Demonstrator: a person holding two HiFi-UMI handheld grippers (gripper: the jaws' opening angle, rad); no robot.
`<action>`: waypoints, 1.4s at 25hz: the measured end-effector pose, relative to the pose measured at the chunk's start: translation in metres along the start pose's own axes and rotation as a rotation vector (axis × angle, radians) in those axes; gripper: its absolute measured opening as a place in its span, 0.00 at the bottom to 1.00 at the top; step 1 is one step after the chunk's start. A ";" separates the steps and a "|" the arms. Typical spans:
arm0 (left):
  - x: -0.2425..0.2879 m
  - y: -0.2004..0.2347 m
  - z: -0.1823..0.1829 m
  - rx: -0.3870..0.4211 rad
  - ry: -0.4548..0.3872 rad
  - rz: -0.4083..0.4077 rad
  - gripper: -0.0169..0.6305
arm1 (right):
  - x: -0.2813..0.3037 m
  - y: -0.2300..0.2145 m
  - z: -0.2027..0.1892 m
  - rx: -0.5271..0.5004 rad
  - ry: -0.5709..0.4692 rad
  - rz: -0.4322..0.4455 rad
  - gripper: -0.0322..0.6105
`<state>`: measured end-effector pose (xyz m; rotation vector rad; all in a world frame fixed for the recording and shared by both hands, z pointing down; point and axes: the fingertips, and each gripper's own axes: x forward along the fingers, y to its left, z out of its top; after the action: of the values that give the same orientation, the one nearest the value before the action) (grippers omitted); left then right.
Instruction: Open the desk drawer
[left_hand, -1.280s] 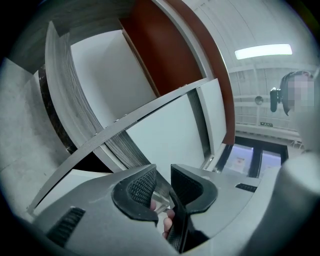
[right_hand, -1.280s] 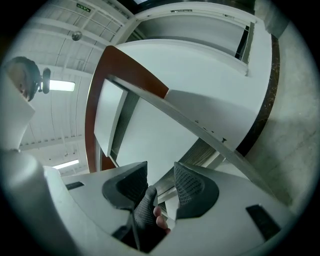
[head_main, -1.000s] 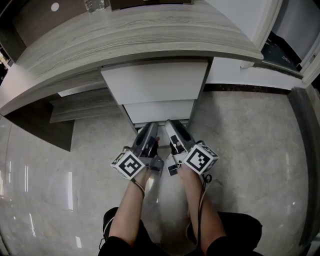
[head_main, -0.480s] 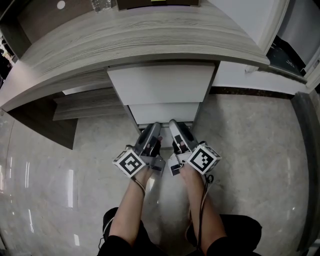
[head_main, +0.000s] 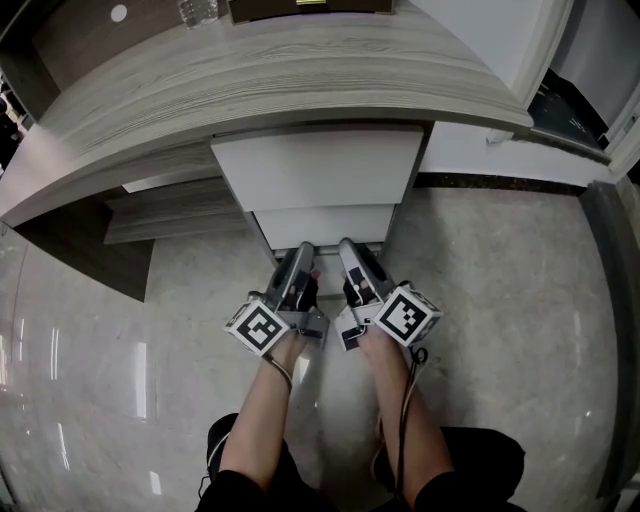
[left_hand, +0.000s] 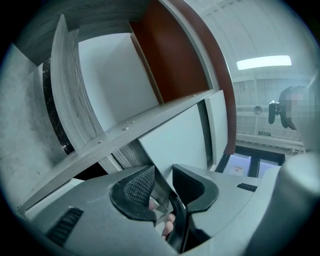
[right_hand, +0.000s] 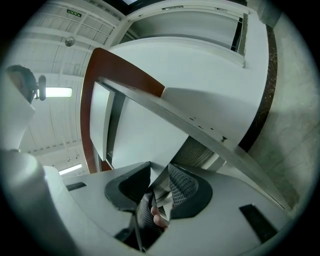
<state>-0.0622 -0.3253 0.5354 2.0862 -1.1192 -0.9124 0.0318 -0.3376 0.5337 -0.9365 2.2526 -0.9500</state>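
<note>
Under the grey wood desk top (head_main: 280, 80) stands a stack of white drawers: the top one (head_main: 312, 165), a second (head_main: 322, 224), and a lowest one (head_main: 330, 244) that shows only as a thin strip. Both grippers reach side by side to that lowest drawer's front. The left gripper (head_main: 303, 252) has the drawer front (left_hand: 175, 140) between its jaws, which have just been closing, and I see no firm press. The right gripper's (head_main: 347, 248) jaws have also just been closing, and its pads (right_hand: 182, 186) sit against the same drawer front (right_hand: 140, 140).
A wood-grain shelf (head_main: 170, 215) runs under the desk to the left, beside a dark panel (head_main: 80, 250). A glass (head_main: 195, 10) stands on the desk top. White cabinet panels (head_main: 500, 40) rise at the right. The floor (head_main: 500, 300) is polished stone.
</note>
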 end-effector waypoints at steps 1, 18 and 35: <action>0.000 -0.002 0.001 0.013 0.000 -0.002 0.21 | 0.000 0.001 0.001 -0.005 0.001 0.003 0.21; -0.013 -0.010 -0.003 0.096 0.039 0.011 0.13 | -0.014 0.013 -0.003 -0.116 0.008 -0.013 0.14; -0.034 -0.030 -0.012 0.093 0.058 -0.021 0.12 | -0.042 0.026 -0.009 -0.202 0.006 -0.045 0.10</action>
<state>-0.0531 -0.2795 0.5294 2.1887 -1.1313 -0.8184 0.0422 -0.2890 0.5274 -1.0760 2.3743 -0.7550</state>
